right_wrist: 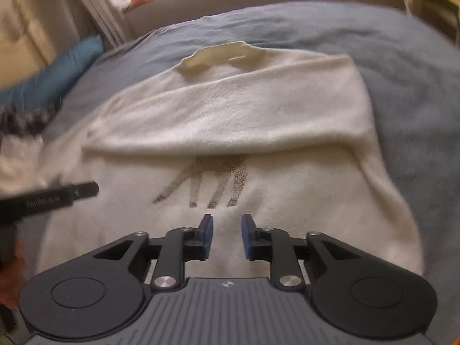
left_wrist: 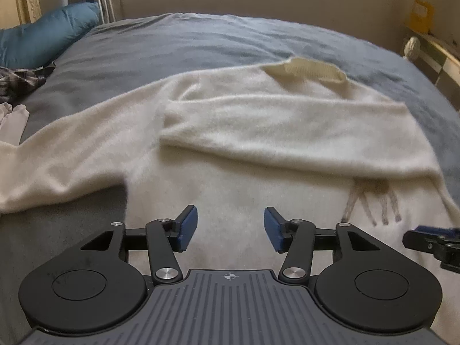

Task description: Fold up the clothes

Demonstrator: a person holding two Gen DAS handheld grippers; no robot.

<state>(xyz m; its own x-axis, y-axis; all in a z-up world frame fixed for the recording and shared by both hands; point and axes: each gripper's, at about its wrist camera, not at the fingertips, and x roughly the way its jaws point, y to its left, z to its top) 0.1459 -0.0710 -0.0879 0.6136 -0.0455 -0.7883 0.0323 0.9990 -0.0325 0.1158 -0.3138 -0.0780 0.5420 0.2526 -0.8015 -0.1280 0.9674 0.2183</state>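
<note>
Left tool released, right tool released, cream sweater flat, one sleeve folded across

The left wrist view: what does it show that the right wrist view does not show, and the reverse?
Only the left wrist view shows the sweater's unfolded sleeve lying out to the left on the bed, and a pale garment at the left edge. Only the right wrist view shows all four legs of the animal print. Both show the cream sweater with one sleeve folded across it, its collar, the blue pillow, and both grippers open, left gripper, right gripper.
</note>
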